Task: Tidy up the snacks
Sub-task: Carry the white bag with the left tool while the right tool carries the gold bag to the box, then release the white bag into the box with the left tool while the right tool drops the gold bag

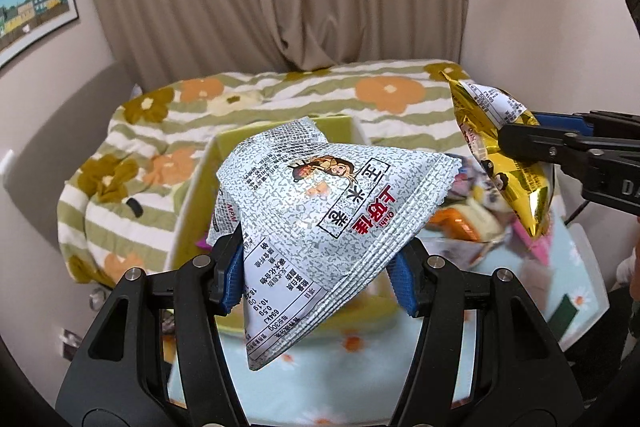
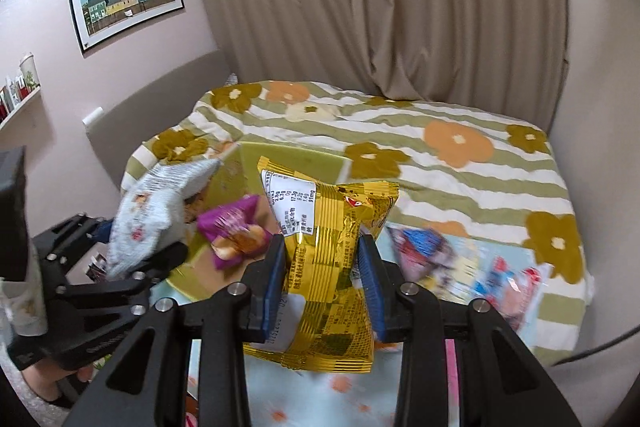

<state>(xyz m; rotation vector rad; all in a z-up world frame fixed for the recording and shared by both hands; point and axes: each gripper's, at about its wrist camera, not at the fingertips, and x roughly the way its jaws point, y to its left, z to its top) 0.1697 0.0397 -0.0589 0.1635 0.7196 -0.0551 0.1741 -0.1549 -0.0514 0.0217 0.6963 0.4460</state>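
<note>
You are holding the silver packet in the left gripper and the gold packet in the right gripper, jaws clamped on each. Thin foil is prone to slipping; a packet could be missing the green box.

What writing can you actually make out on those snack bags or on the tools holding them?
"上好佳", "Oishi" and boxed "玉米卷", upside down: silver snack bag in the left gripper.
"MPM": same bag's folded edge.
"694kJ", "0.5g": its nutrition table; the rest is too small.
"DA", cut off: right gripper body.
"91mg": white table on the gold snack bag; its other print is unreadable.
Purple packet: blurred.
</note>
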